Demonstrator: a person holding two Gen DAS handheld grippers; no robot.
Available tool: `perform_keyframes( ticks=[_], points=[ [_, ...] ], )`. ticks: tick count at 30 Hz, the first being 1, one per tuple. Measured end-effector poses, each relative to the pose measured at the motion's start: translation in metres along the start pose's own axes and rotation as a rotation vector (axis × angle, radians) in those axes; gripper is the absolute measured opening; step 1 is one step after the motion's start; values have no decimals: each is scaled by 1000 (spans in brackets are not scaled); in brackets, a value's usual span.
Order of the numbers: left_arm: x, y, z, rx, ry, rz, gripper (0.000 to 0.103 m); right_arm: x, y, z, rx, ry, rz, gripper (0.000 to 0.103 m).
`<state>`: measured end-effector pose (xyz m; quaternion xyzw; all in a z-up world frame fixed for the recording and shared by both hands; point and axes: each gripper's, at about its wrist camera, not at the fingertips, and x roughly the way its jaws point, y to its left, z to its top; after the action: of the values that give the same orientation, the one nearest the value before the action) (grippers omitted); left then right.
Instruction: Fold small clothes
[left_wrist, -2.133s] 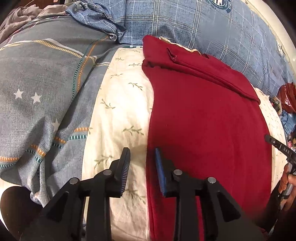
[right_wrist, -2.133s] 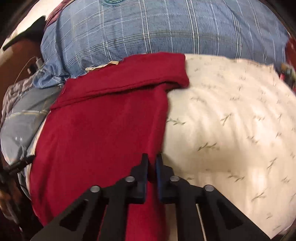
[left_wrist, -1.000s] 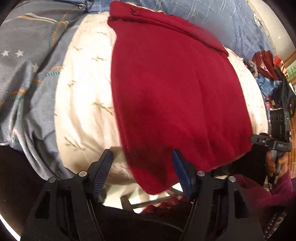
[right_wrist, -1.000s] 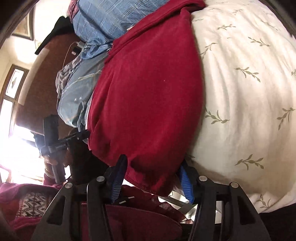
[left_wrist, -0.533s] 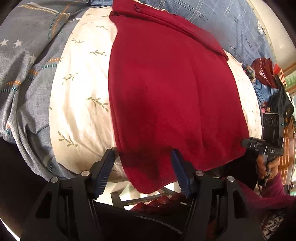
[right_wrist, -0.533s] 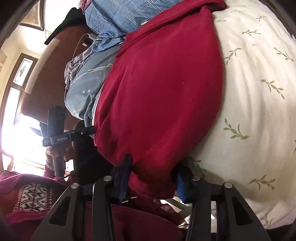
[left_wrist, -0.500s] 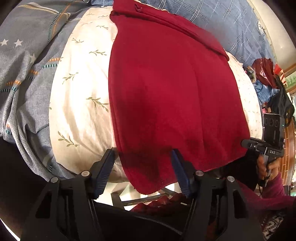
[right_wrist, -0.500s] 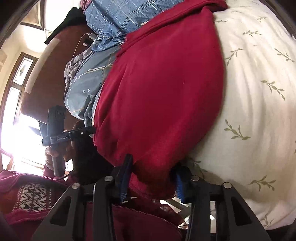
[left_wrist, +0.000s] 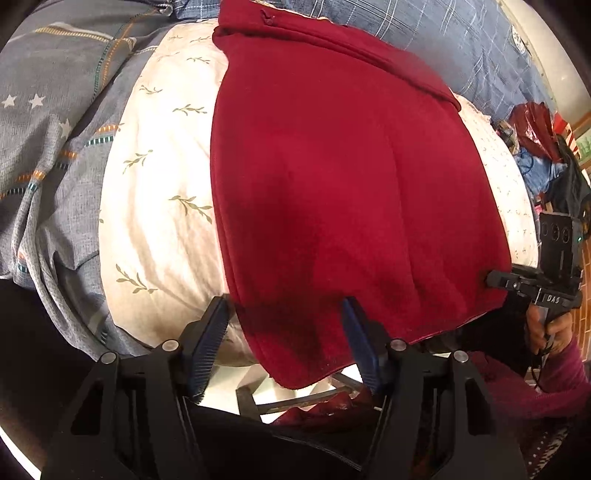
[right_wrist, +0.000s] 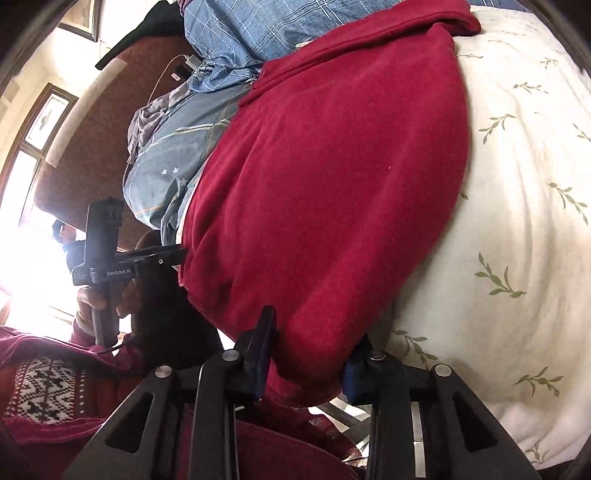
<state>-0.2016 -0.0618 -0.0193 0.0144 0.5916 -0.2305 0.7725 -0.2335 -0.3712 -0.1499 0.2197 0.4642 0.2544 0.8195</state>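
A dark red garment (left_wrist: 343, 177) lies flat on a cream leaf-print quilt (left_wrist: 155, 192), its near hem hanging over the bed edge. My left gripper (left_wrist: 284, 343) is open, its jaws on either side of the hem's near left corner. My right gripper (right_wrist: 306, 354) is open too, its jaws on either side of the hem's right corner (right_wrist: 310, 373). In each view the other gripper shows at the far corner of the hem, the right one in the left wrist view (left_wrist: 532, 284) and the left one in the right wrist view (right_wrist: 147, 262).
A grey star-print blanket (left_wrist: 48, 122) lies left of the quilt and blue plaid bedding (left_wrist: 443, 40) behind it. A red bag and clutter (left_wrist: 535, 129) sit at the far right. A dark headboard (right_wrist: 92, 140) and a bright window (right_wrist: 22, 221) show on the left of the right wrist view.
Both grippers dropped back from the garment's middle to its near hem and opened wide. In the last half second they crept slightly closer around the hem corners.
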Motion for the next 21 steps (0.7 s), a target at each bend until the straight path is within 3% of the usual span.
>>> perform_keyframes(
  ticks=[1,2,3,7,15,21],
  points=[
    [0,-2,-1,12,-6,28,42,0,2,1,-4,1,-8,23],
    [1,-4,-1,26,-10,57,11,0,6,2,-17,-2,-19,20],
    [1,-4,-1,26,-4,45,7,-2,9,2,-29,-12,-23,17],
    [-13,-2,6,24,-19,-19,5,-14,25,12,-86,-61,-17,16],
    [-60,13,49,-33,-187,-156,5,-58,54,53,-149,-277,-5,14],
    [-75,17,108,-53,-331,-160,5,-68,59,105,-145,-428,-44,14]
  ],
)
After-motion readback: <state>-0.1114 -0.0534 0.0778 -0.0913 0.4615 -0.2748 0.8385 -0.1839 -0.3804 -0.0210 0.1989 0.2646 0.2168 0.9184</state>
